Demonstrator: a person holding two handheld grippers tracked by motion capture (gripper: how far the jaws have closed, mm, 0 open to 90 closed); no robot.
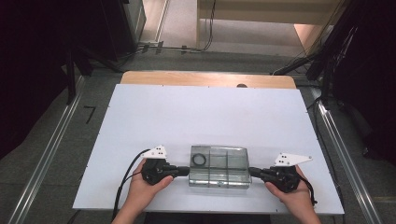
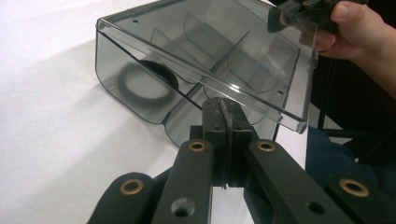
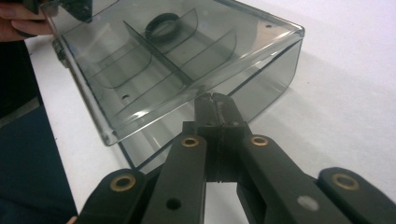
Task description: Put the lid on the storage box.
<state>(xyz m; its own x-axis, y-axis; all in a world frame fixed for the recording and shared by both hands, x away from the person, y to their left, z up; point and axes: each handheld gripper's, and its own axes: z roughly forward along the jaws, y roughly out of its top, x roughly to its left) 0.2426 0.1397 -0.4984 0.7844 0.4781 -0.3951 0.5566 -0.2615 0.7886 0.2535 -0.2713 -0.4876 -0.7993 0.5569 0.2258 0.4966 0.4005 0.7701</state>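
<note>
A smoky clear plastic box with dividers lies near the front edge of the white board. A black ring rests in its far-left compartment, also seen as the ring and the ring. The lid stands tilted a little above the box body. My left gripper is shut, its tips against the box's left end just under the lid's edge. My right gripper is shut too, its tips at the right end under the lid. Nothing shows between either pair of jaws.
The white board lies on a wooden table whose far edge shows behind it. Grey floor with metal rails runs along both sides. Dark stands and cables crowd the back corners. The person's dark trouser leg is below the front edge.
</note>
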